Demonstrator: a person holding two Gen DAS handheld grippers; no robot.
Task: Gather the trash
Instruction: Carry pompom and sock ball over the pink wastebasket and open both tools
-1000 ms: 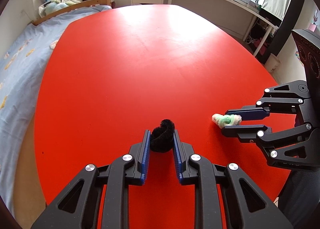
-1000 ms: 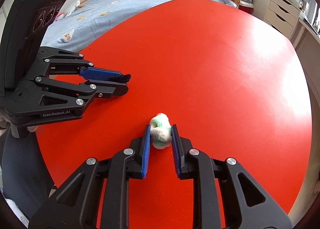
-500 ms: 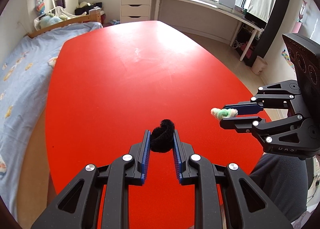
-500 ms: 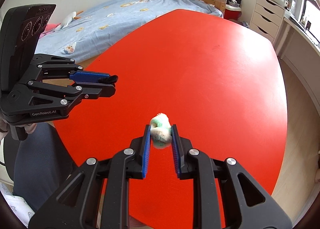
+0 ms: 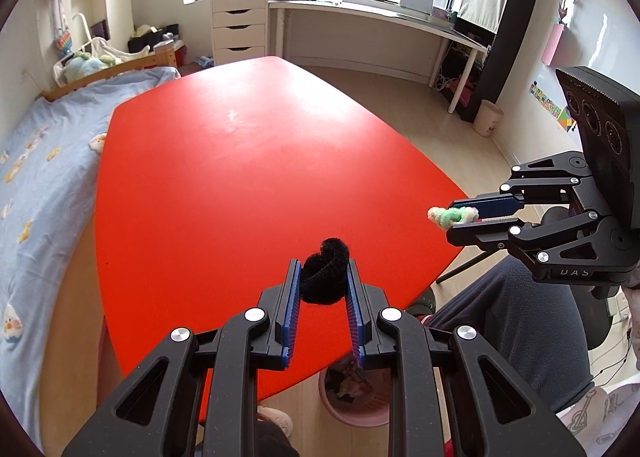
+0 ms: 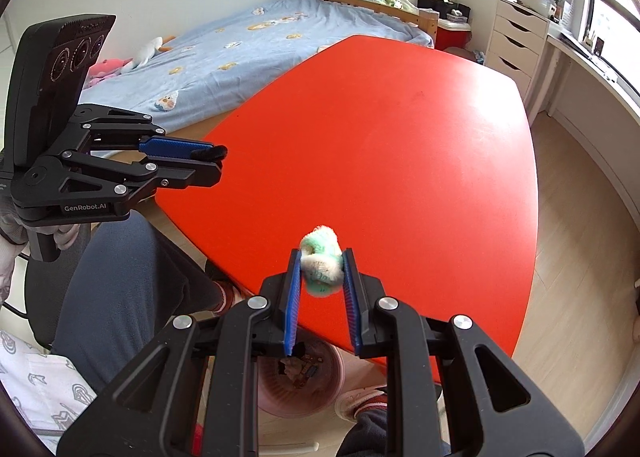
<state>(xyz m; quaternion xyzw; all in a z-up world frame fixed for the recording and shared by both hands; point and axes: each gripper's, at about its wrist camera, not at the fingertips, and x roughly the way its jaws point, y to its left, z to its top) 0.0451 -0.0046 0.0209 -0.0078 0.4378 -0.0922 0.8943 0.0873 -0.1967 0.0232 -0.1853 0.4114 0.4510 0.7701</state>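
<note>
Trash bin (image 5: pixel 352 401) under red table (image 5: pixel 248 161) edge, w/ scraps.

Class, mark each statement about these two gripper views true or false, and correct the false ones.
1. The left hand-held gripper grips a fuzzy black pipe-cleaner coil. True.
2. The right hand-held gripper is empty. False: it grips a fuzzy green-and-white pipe-cleaner coil.
3. A pink ribbed wastebasket stands on the floor by the red tabletop. True.
4. The wastebasket is empty. False: scraps lie inside.
</note>
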